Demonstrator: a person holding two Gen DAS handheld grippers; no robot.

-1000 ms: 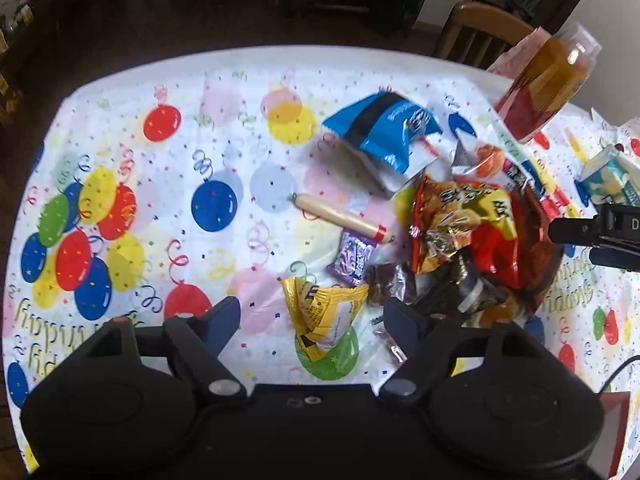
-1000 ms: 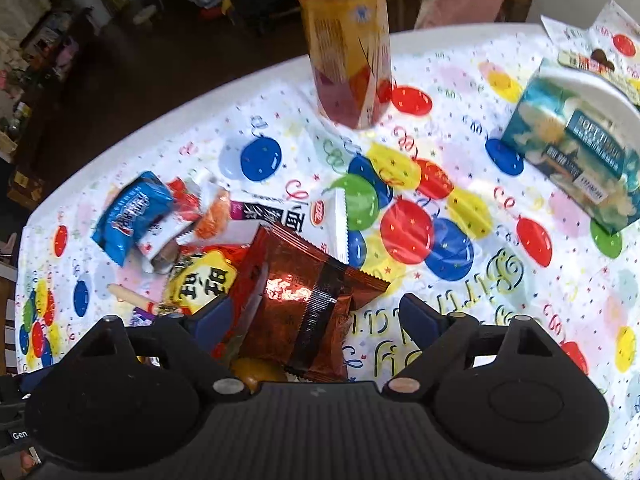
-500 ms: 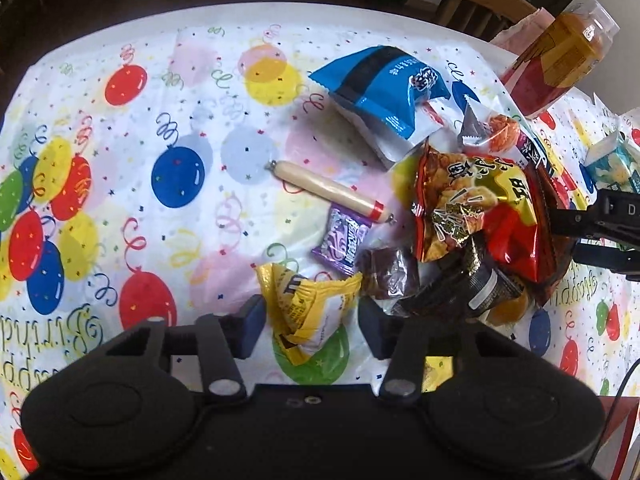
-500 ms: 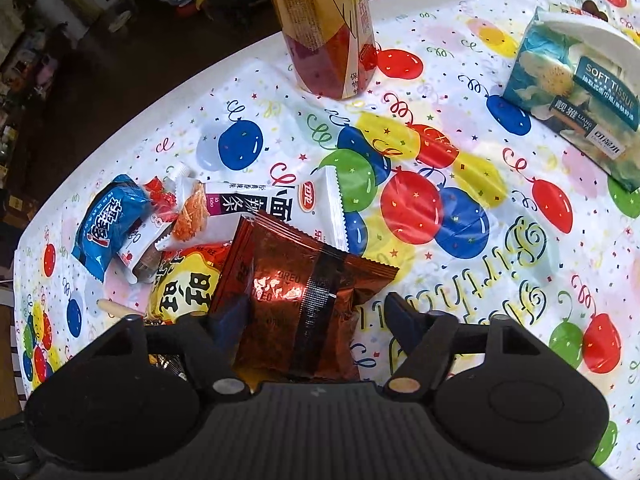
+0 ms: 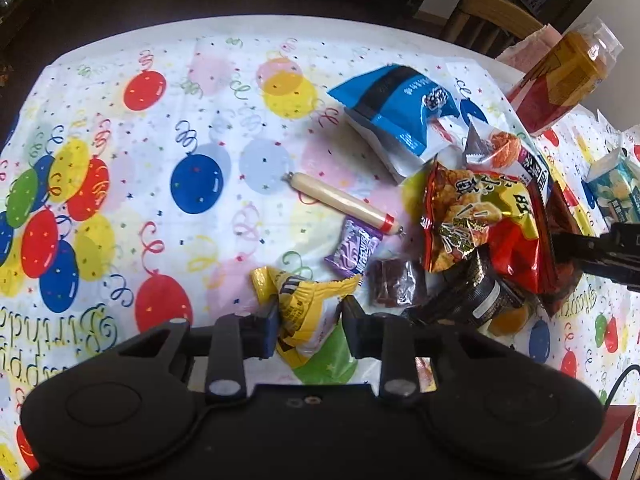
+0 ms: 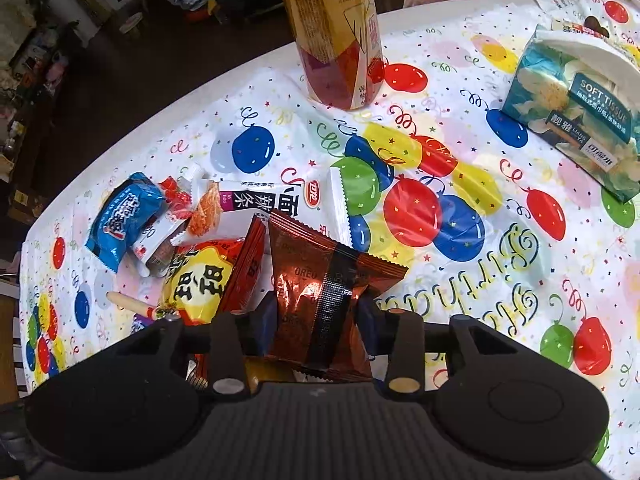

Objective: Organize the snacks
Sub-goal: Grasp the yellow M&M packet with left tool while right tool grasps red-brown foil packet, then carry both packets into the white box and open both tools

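Closing both claws on separate packets: left gripper [image 5: 308,316] brackets the yellow candy packet [image 5: 301,300], jaws near but contact unclear. Right gripper [image 6: 316,326] looks clamped on the brown foil packet [image 6: 324,280]. Lift each straight up, slowly, so neighbouring snacks stay put.

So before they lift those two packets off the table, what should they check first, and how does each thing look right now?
1. Left gripper around the yellow packet: ok, a finger on each side.
2. Left gripper fully clamped: cannot tell, the packet is crumpled between the fingers.
3. Right gripper shut on the brown packet: ok, both fingers press its sides.
4. Brown packet free of the pile: not ok, it overlaps the red and yellow bag.
5. Bottle clear of the lift: ok, it stands apart at the far edge.
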